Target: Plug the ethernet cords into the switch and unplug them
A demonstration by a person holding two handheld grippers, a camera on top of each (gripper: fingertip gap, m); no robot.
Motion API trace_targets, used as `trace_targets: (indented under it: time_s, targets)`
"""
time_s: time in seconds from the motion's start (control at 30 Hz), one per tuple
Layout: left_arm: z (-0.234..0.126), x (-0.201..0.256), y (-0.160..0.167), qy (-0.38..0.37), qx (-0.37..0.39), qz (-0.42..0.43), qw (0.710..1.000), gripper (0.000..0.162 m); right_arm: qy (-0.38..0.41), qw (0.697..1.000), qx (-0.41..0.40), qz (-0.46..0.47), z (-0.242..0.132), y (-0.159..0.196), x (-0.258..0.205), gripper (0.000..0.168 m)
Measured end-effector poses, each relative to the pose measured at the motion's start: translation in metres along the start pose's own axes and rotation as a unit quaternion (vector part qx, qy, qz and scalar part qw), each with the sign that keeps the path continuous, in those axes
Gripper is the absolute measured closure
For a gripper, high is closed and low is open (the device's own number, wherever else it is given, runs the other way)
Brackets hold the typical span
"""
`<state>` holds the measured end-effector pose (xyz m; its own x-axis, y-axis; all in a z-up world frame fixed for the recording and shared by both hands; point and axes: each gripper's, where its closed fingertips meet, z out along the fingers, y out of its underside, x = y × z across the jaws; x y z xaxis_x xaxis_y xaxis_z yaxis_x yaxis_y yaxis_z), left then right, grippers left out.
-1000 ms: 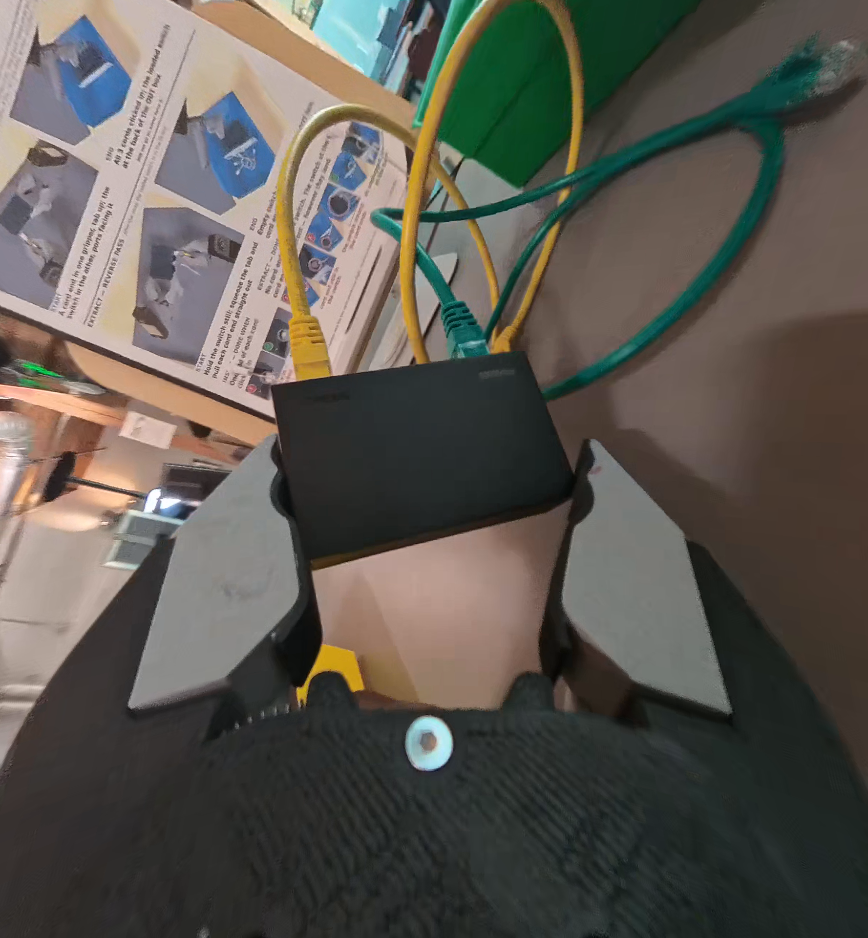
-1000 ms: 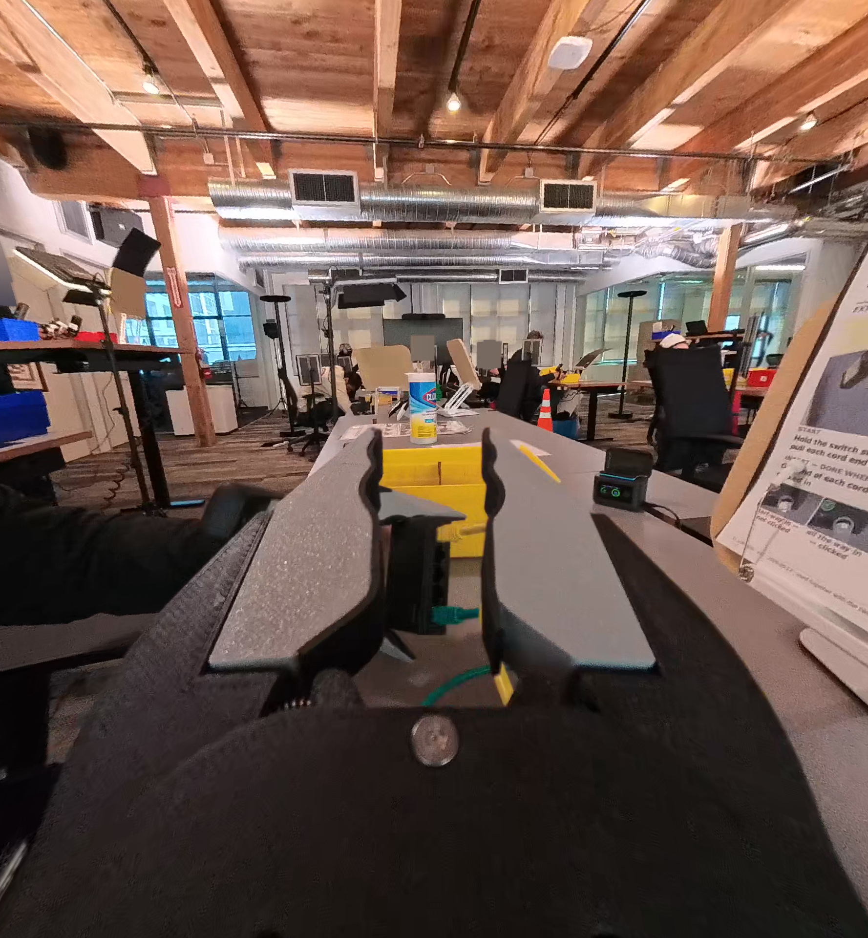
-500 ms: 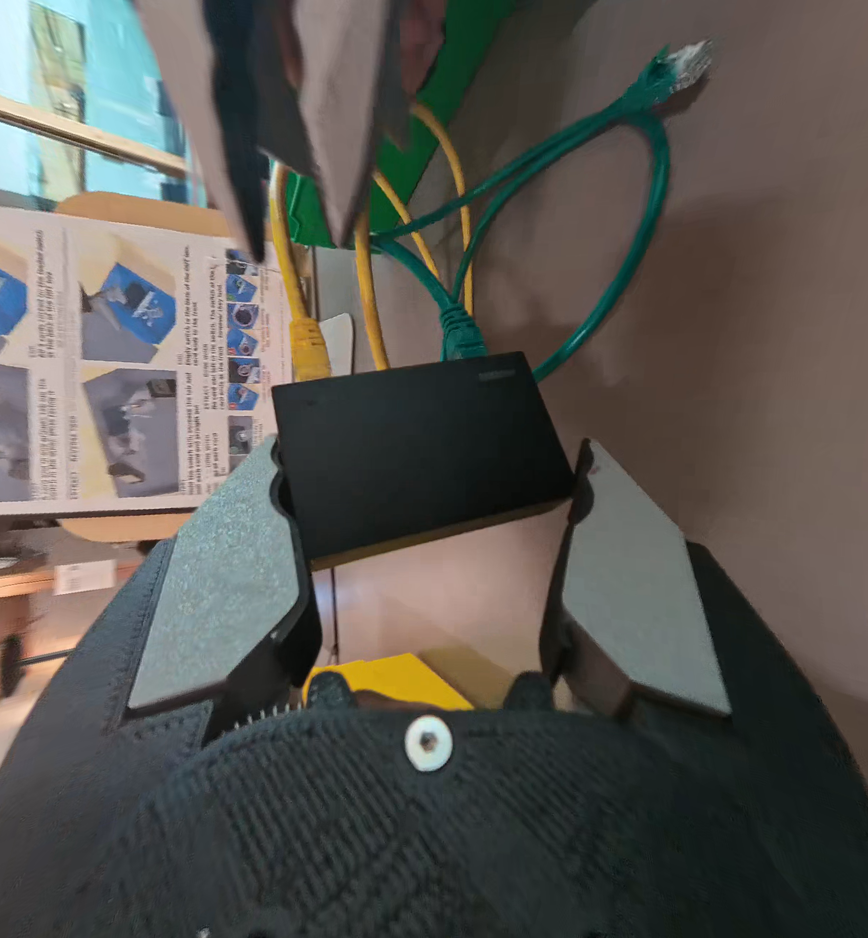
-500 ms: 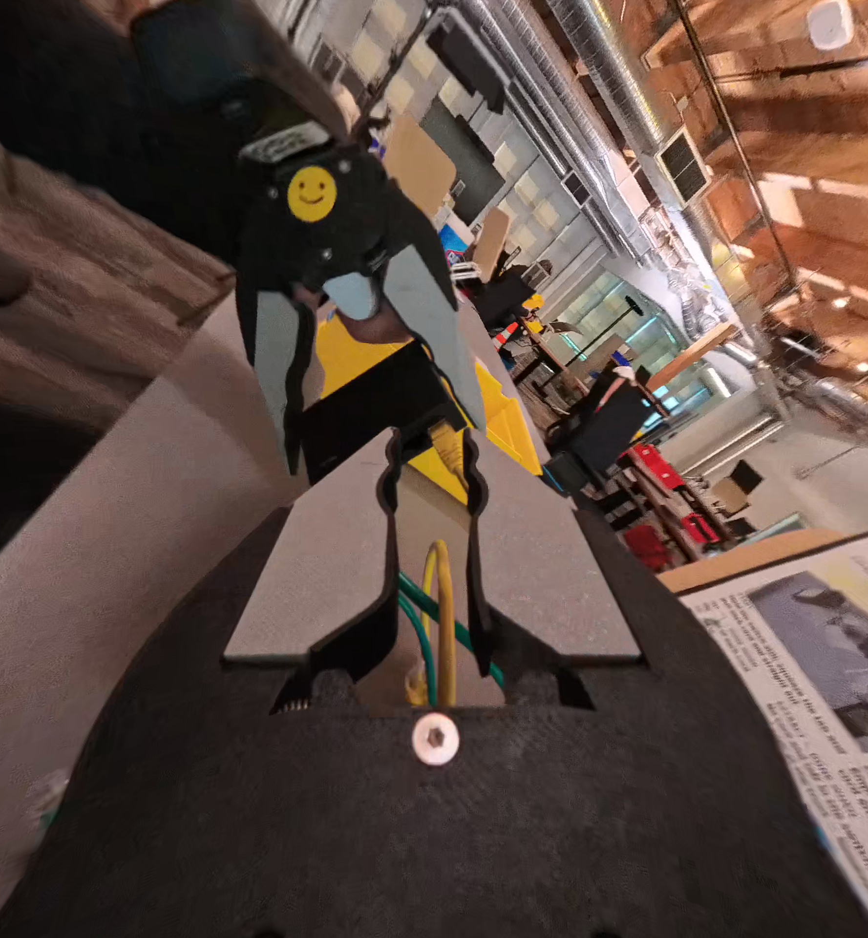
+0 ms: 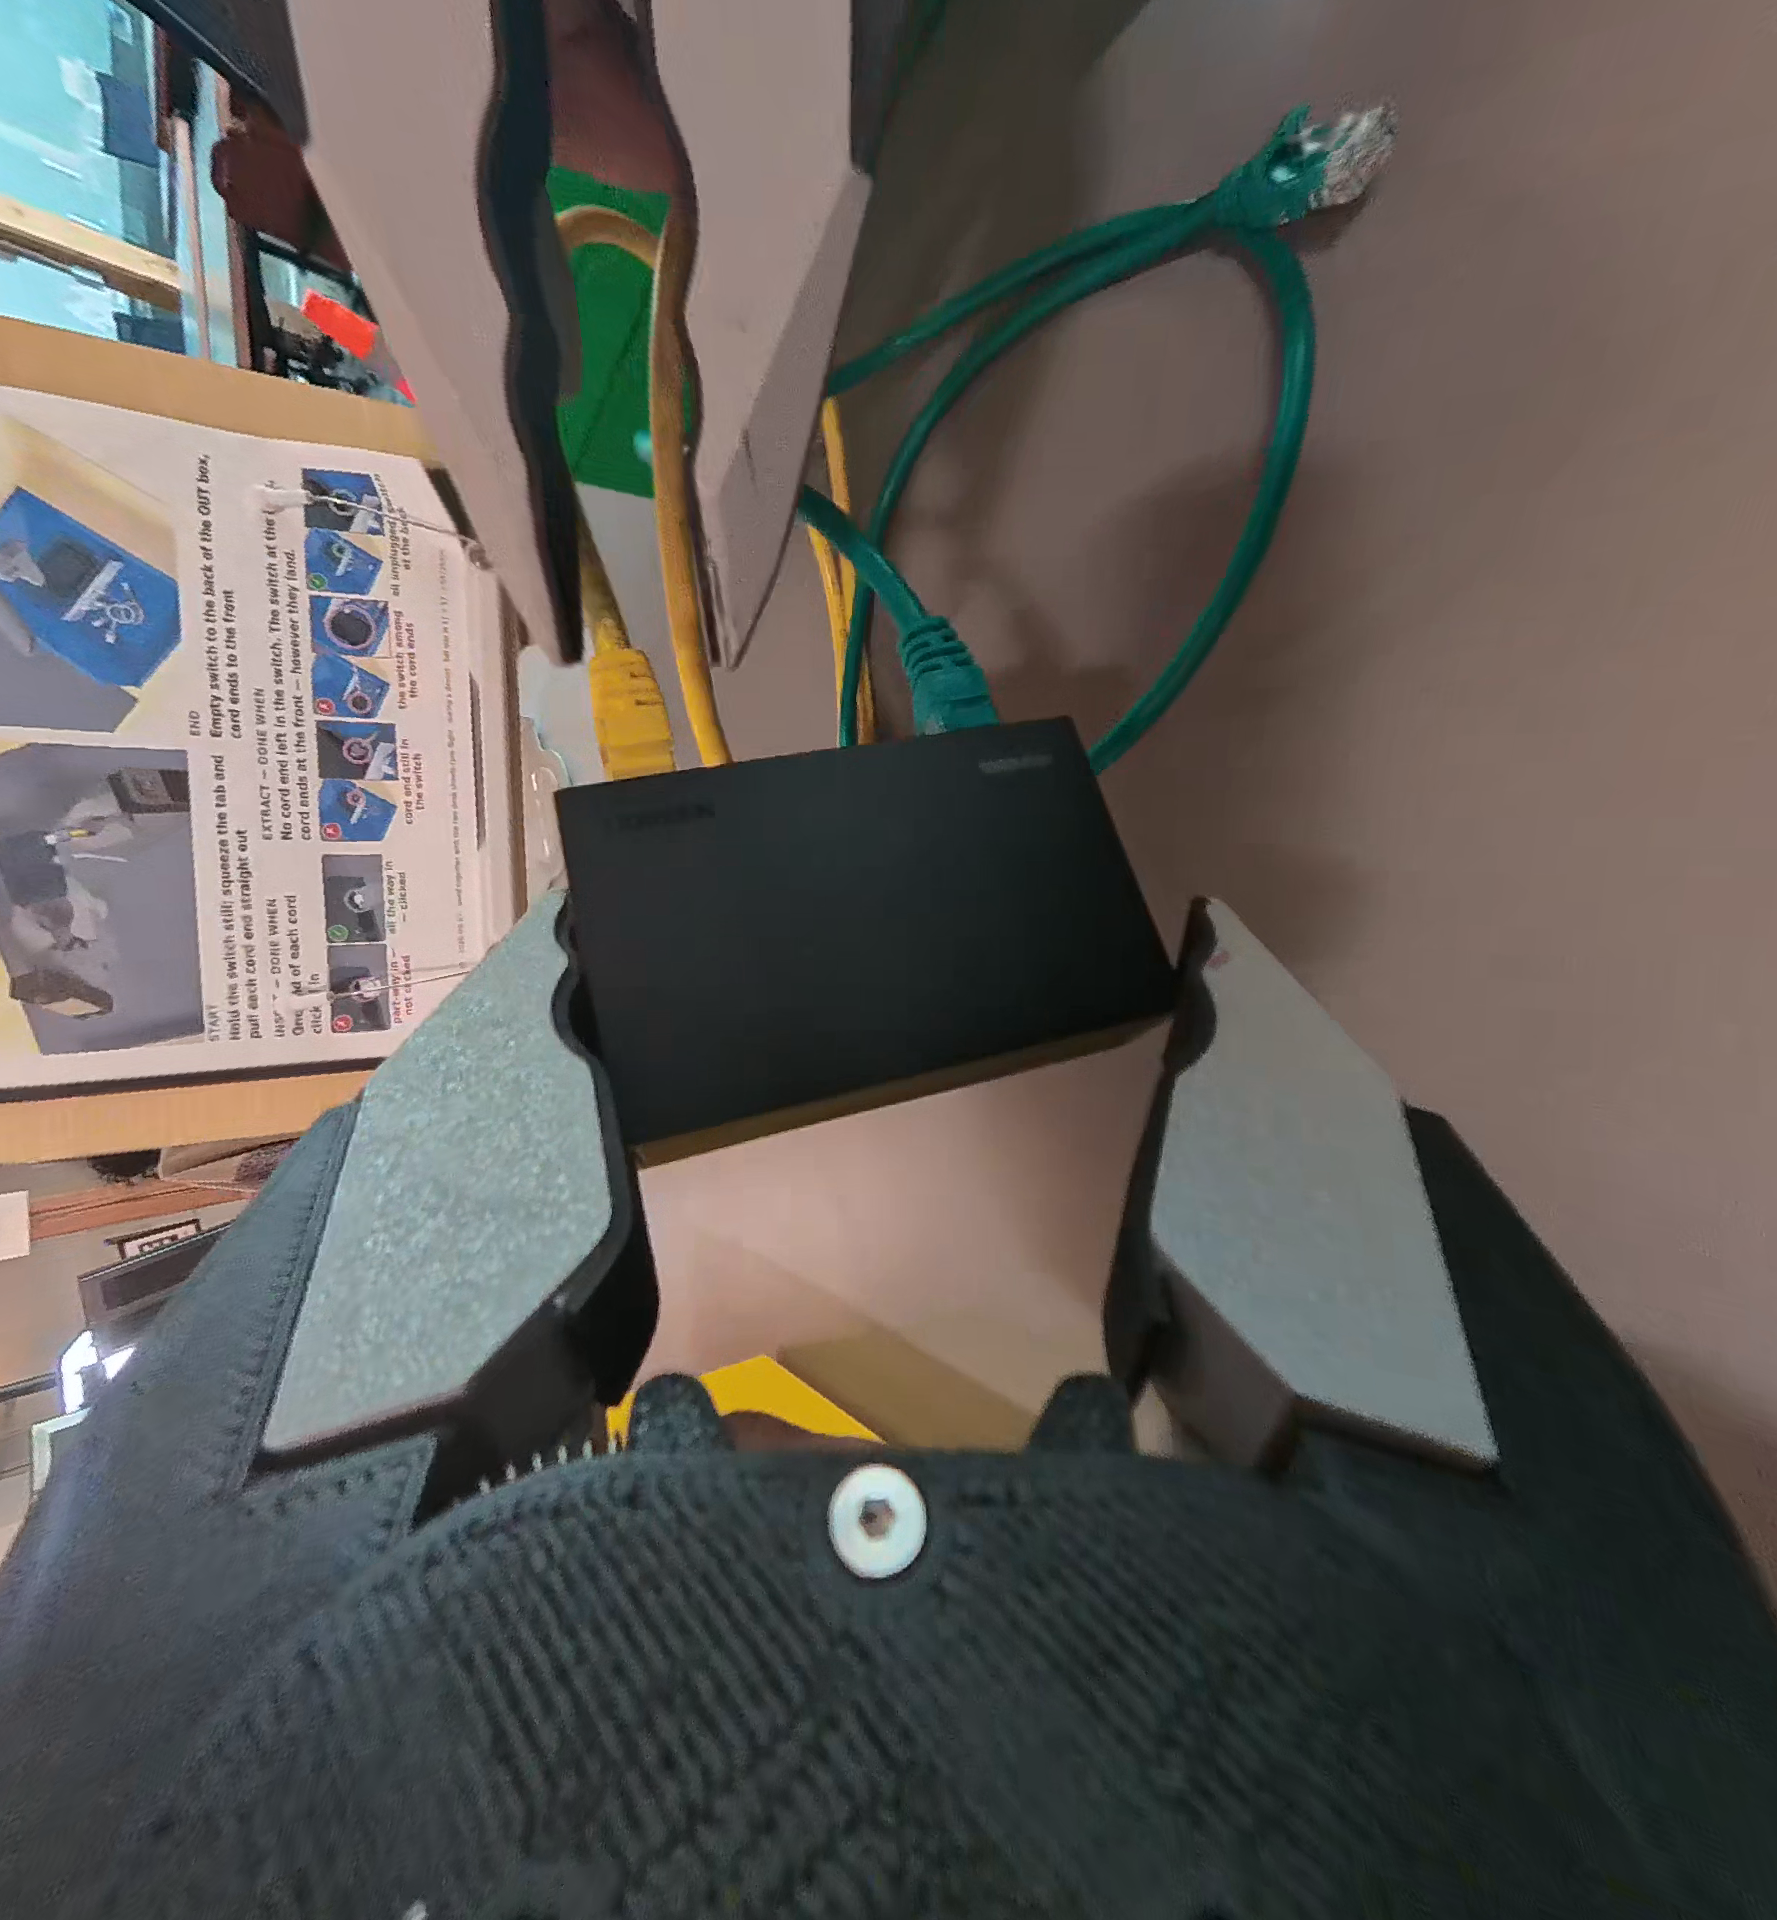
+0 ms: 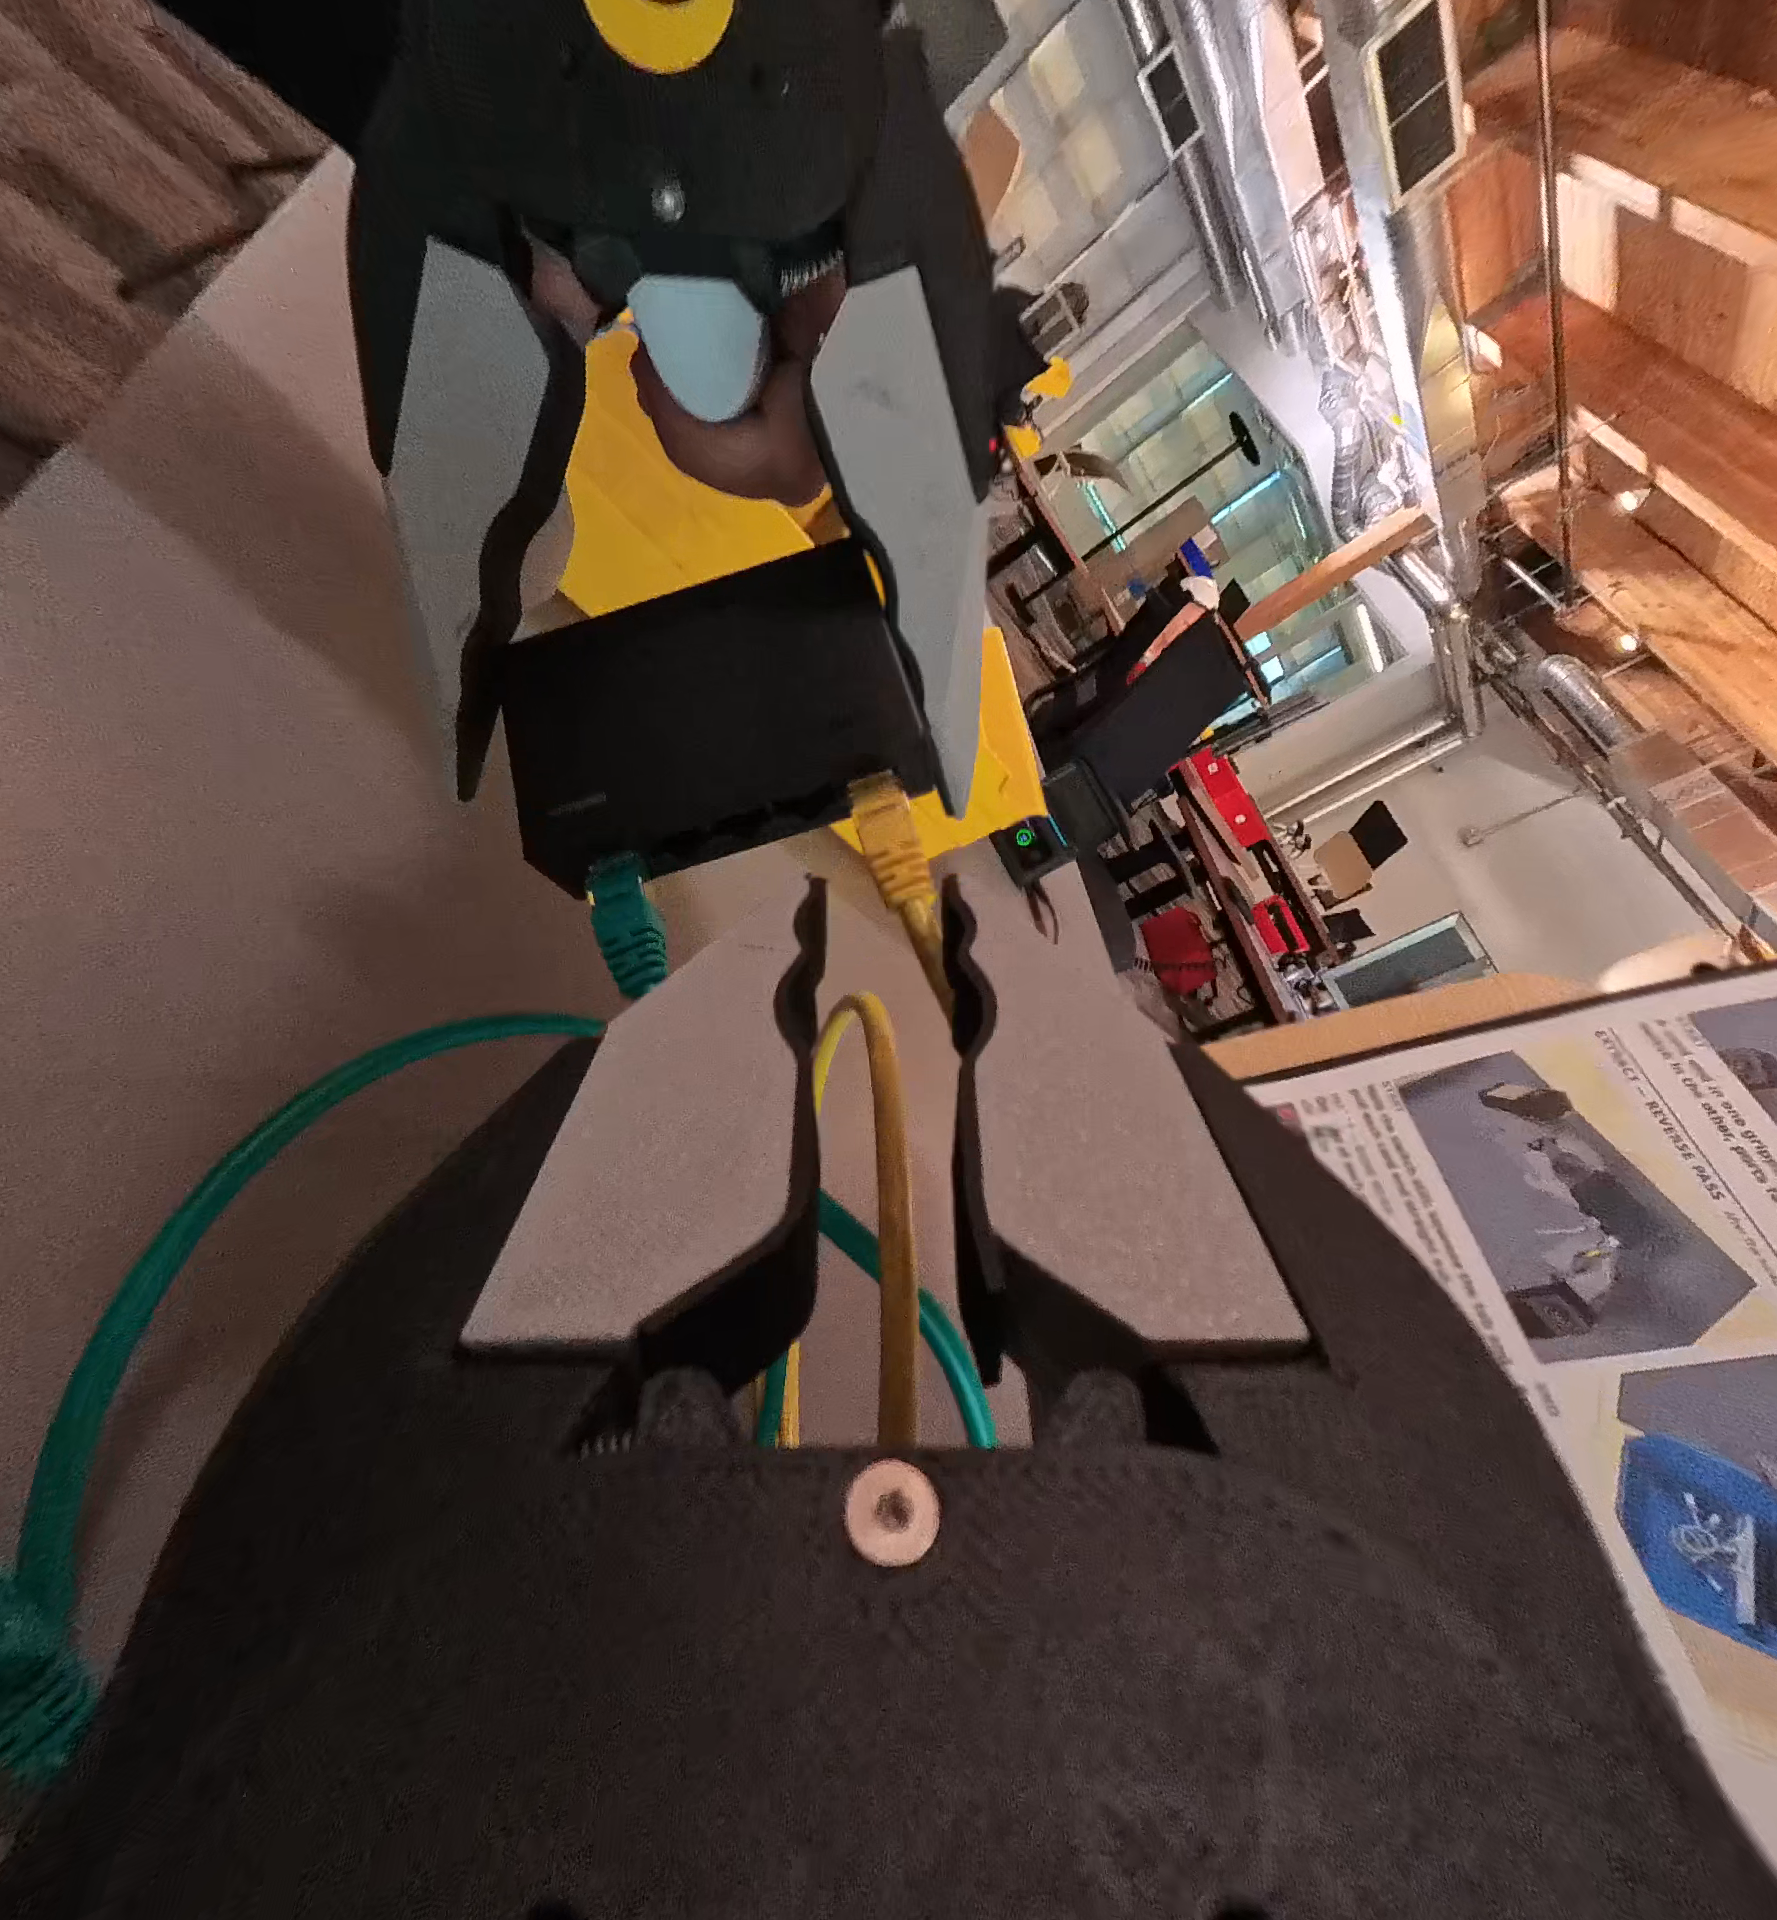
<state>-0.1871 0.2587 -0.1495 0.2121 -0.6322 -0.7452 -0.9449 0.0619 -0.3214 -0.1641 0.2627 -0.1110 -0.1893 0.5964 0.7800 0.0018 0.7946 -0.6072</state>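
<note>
The left claw, two flat grey gritty fingers with scalloped inner edges, clamps the boxy matte-black switch by its sides. Beyond the switch, a ribbed yellow plug and green plug sit in its ports. The right claw straddles the glossy yellow cord, fingers narrowly parted, not touching it.
</note>
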Motion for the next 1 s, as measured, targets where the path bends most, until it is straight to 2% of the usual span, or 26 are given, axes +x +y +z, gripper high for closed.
trace_targets:
  time_s: [0.13, 0.2, 0.27, 0.37, 0.47, 0.57, 0.67, 0.73, 0.77, 0.87, 1.0]
  targets:
    - [0.002, 0.003, -0.004, 0.014, 0.000, 0.001, 1.000, 0.051, 0.017, 0.999, -0.011, -0.025, 0.003, 0.003, 0.001, 0.159]
    - [0.004, 0.001, -0.002, 0.008, -0.008, 0.010, 1.000, 0.051, 0.012, 1.000, -0.012, -0.023, 0.004, 0.004, -0.001, 0.157]
    - [0.004, 0.000, 0.001, 0.009, -0.017, 0.011, 1.000, 0.051, 0.001, 1.000, -0.010, -0.004, 0.003, 0.003, -0.002, 0.151]
    - [0.005, 0.000, 0.007, 0.015, -0.026, 0.002, 1.000, 0.051, -0.021, 0.997, -0.012, 0.074, 0.001, 0.004, 0.004, 0.137]
    - [0.009, -0.002, 0.019, 0.008, -0.041, -0.018, 0.999, 0.051, 0.028, 0.996, -0.011, 0.083, -0.003, 0.002, 0.024, 0.115]
    - [0.013, -0.006, 0.037, -0.008, -0.061, -0.036, 0.997, 0.051, 0.069, 0.992, -0.006, 0.101, -0.006, -0.002, 0.040, 0.125]
    - [0.009, -0.007, 0.041, -0.010, -0.059, -0.045, 0.997, 0.051, 0.110, 0.987, -0.074, 0.086, -0.011, 0.019, 0.051, 0.120]
    - [0.001, -0.006, 0.030, 0.006, -0.036, -0.050, 0.998, 0.051, 0.115, 0.989, -0.079, 0.042, -0.015, 0.018, 0.051, 0.133]
    - [-0.003, -0.005, 0.021, 0.020, -0.020, -0.057, 0.998, 0.051, 0.111, 0.991, -0.069, 0.020, -0.016, 0.012, 0.047, 0.140]
    - [-0.012, -0.005, 0.003, 0.052, 0.015, -0.072, 0.996, 0.051, 0.064, 0.997, -0.037, 0.009, -0.013, -0.009, 0.026, 0.142]
    - [-0.011, -0.003, 0.000, 0.065, 0.006, -0.048, 0.997, 0.051, 0.034, 0.999, -0.038, 0.017, -0.009, -0.005, 0.015, 0.142]
